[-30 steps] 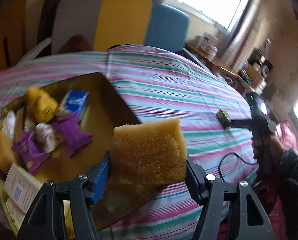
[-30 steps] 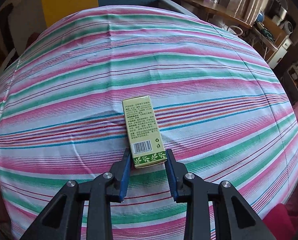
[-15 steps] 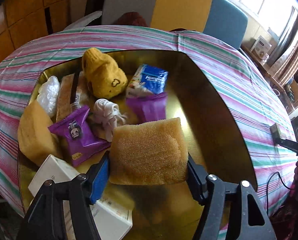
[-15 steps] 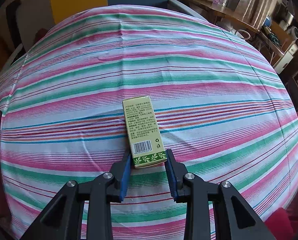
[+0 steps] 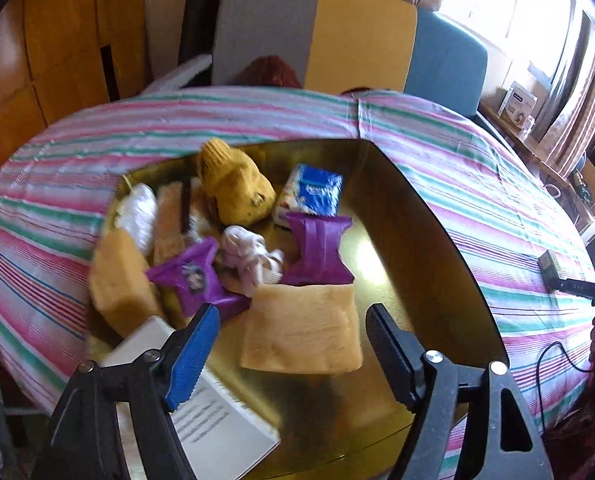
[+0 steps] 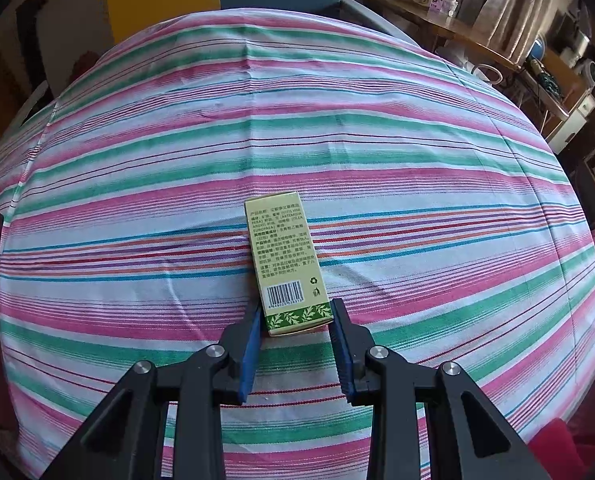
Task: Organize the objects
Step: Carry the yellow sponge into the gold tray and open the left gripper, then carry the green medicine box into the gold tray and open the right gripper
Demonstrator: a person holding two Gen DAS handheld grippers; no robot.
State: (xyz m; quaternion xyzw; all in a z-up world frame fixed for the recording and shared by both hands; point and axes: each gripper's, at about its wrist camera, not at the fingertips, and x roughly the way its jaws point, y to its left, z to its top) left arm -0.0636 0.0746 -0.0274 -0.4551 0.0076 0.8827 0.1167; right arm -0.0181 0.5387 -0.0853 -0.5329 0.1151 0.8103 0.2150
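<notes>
The square tan foam sponge [image 5: 303, 330] lies on the floor of the shallow gold metal tray [image 5: 429, 248], near its front edge, just in front of a crumpled purple snack wrapper [image 5: 321, 250]. My left gripper [image 5: 293, 354] stands open around it: a gap shows on either side between the blue ribbed pads [image 5: 191, 354] and the sponge. I judge the release step to be in hand. To finish it well, I pull the left gripper straight back and up with the jaws wide, so neither pad drags the soft foam out over the rim. I avoid the white printed carton [image 5: 213, 412] under the left finger.

My right gripper [image 6: 295, 340] is closed on the near end of the flat yellow-green cardboard box with a barcode [image 6: 285, 264], which lies on the pink-and-green striped tablecloth [image 6: 417, 152], well apart from the tray. I judge this box to be next. I lift it level before I travel, since the grip holds only one short end and the long box may pivot
</notes>
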